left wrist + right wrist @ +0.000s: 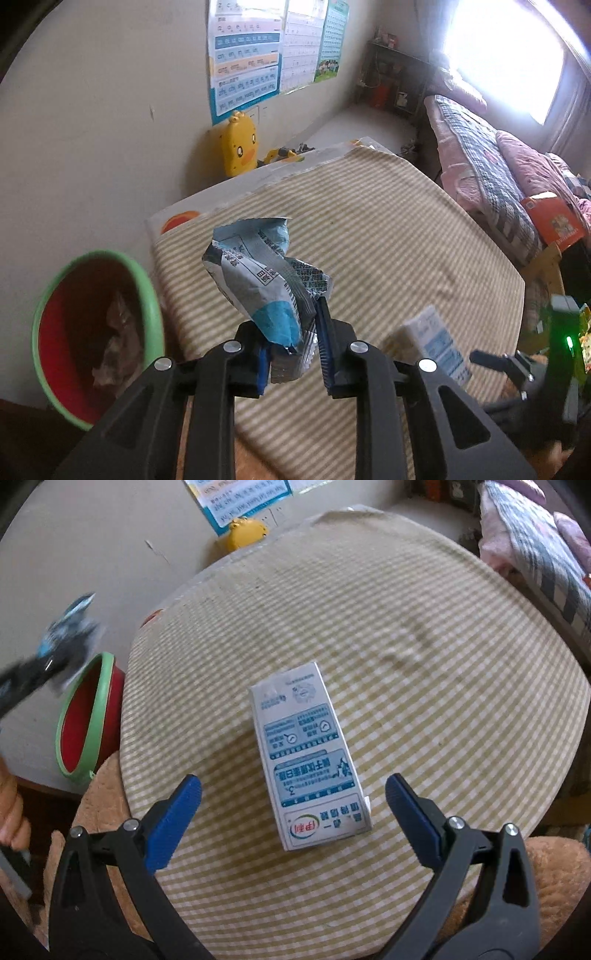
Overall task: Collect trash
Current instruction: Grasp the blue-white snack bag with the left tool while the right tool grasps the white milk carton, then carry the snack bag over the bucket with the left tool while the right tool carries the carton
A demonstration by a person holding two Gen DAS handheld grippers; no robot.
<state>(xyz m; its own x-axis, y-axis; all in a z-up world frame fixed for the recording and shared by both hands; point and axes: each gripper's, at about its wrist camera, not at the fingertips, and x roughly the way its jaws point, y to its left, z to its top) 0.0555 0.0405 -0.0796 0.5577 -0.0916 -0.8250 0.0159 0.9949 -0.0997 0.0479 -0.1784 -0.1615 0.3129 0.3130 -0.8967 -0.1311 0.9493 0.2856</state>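
My left gripper [293, 354] pinches a wrapper [264, 280] near the bin [147, 295]; my right gripper [293, 801], spread wide, hovers over the carton [306, 760] mid-worktop [443, 664].

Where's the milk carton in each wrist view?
Left wrist: milk carton low right, blurred, lying on the striped cloth beside the left gripper, which is shut on a crumpled wrapper.
Right wrist: centre, flat on the cloth, between the open fingers of the right gripper.
Shared landmark: green-rimmed red bin at the table's left edge.
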